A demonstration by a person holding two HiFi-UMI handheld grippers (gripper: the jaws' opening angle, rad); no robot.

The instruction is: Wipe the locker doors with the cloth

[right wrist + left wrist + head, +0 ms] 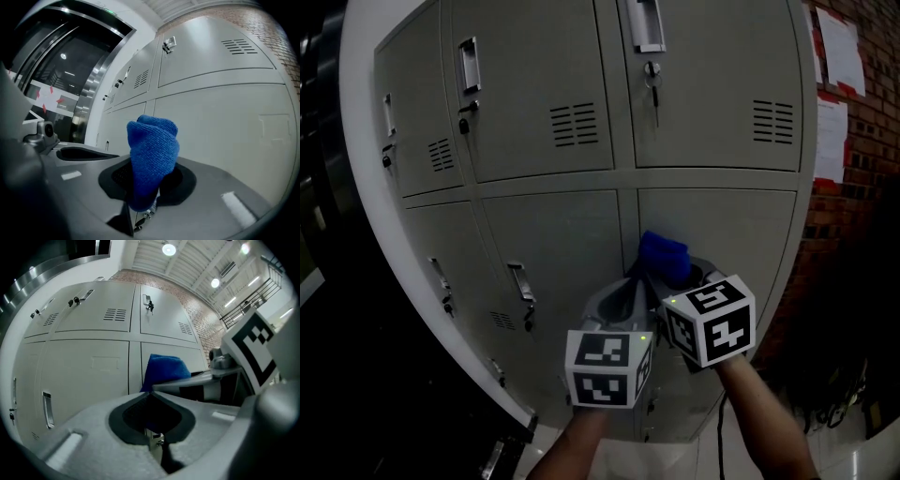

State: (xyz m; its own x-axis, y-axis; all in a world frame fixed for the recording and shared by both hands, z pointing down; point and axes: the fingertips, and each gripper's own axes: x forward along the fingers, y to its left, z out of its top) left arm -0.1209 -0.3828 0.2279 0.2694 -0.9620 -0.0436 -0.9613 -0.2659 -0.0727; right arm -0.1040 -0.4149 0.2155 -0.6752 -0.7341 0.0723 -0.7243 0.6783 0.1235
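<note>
Approach: blue cloth point(152, 150) near locker door point(722, 244), contact unclear.
Right gripper point(143, 199) clamps the cloth; left gripper point(151, 394) closed, empty, beside it. Next, likely: press cloth onto door ahead.

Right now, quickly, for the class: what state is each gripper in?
Left gripper: closed, holding nothing.
Right gripper: closed on the blue cloth.
</note>
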